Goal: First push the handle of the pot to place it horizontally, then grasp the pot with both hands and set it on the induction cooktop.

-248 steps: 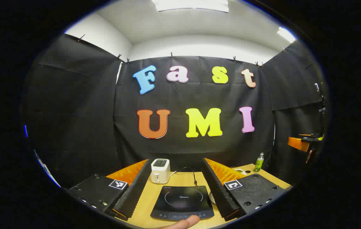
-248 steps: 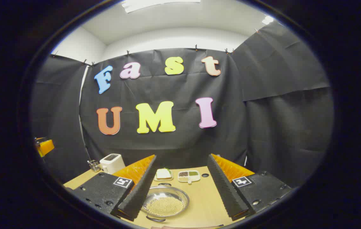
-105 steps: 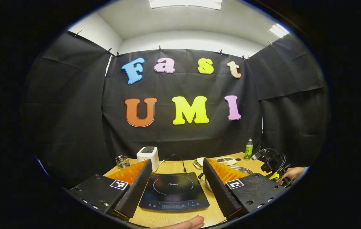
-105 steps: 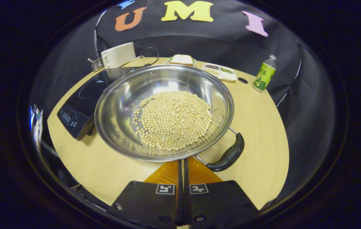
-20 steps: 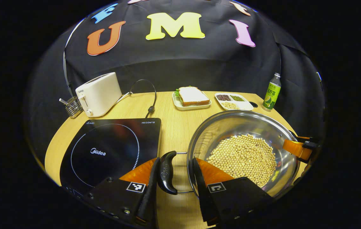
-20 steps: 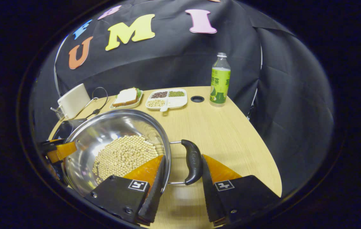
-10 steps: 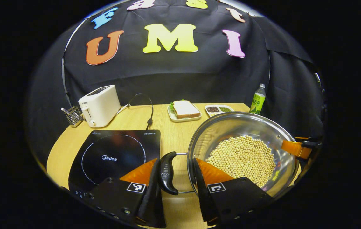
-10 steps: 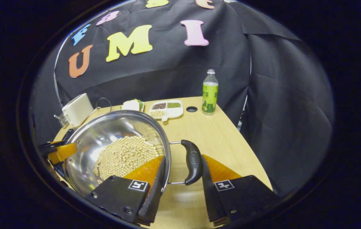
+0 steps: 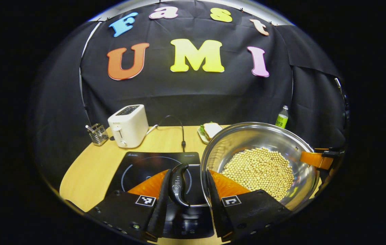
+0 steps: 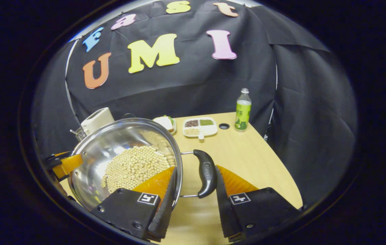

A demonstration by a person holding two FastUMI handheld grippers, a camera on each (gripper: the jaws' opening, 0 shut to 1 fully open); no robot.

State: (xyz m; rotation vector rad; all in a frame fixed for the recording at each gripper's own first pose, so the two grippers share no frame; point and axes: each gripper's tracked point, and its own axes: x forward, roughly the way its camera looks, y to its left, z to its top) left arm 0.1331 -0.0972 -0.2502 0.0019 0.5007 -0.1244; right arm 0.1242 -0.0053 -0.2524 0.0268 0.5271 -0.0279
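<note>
I hold the pot point(image 9: 259, 160) off the table point(image 10: 247, 153) by both handles: my left gripper point(image 9: 186, 200) straddles its left handle point(image 9: 178, 185), my right gripper point(image 10: 193, 200) its right handle point(image 10: 205, 173), though I cannot tell whether either clamps. The handles lie level, so the push looks done. The pot's left side hangs over the cooktop point(image 9: 138, 165). Left, I judge: centre it and lower it.

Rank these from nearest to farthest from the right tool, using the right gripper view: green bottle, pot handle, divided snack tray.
1. Pot handle, between the right tool's fingers.
2. Divided snack tray, mid-table, ahead.
3. Green bottle, at the table's far edge, right of the tray.
</note>
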